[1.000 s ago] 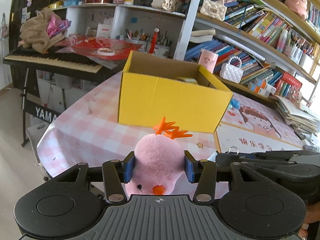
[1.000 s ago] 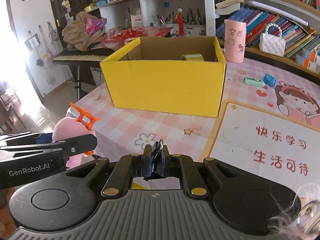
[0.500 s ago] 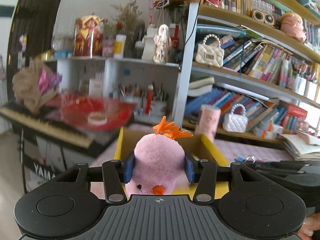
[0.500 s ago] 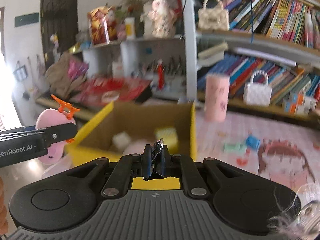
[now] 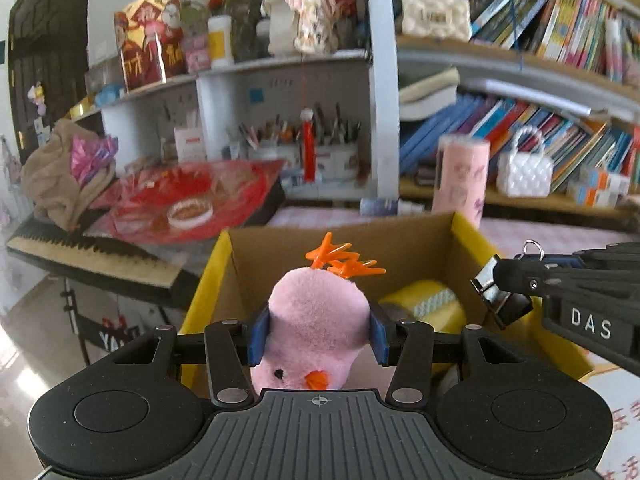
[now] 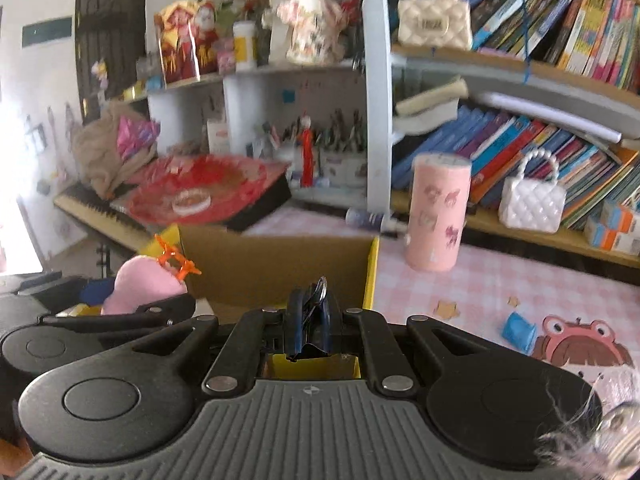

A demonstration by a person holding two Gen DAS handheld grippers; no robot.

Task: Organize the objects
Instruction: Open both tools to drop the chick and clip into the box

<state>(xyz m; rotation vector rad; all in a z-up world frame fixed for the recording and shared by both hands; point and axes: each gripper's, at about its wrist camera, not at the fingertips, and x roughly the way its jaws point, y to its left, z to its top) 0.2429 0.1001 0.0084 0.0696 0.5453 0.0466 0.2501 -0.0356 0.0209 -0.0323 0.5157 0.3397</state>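
My left gripper [image 5: 317,338] is shut on a pink plush chick [image 5: 316,320] with an orange crest, held above the open yellow cardboard box [image 5: 240,264]. The chick also shows in the right wrist view [image 6: 144,284]. My right gripper [image 6: 312,320] is shut on a black binder clip [image 6: 314,308] with a metal loop, also over the box [image 6: 280,264]. The clip [image 5: 502,296] shows at the right gripper's tip in the left wrist view. A yellow block [image 5: 424,304] lies inside the box.
A pink cylinder [image 6: 438,212] stands on the pink checkered table [image 6: 500,280] behind the box. A small blue piece [image 6: 518,328] lies on the table at right. A keyboard piano [image 5: 92,256] stands left of the table. Bookshelves [image 6: 520,140] fill the back.
Both grippers have risen and moved forward from in front of the box to above its opening, each still holding its object.
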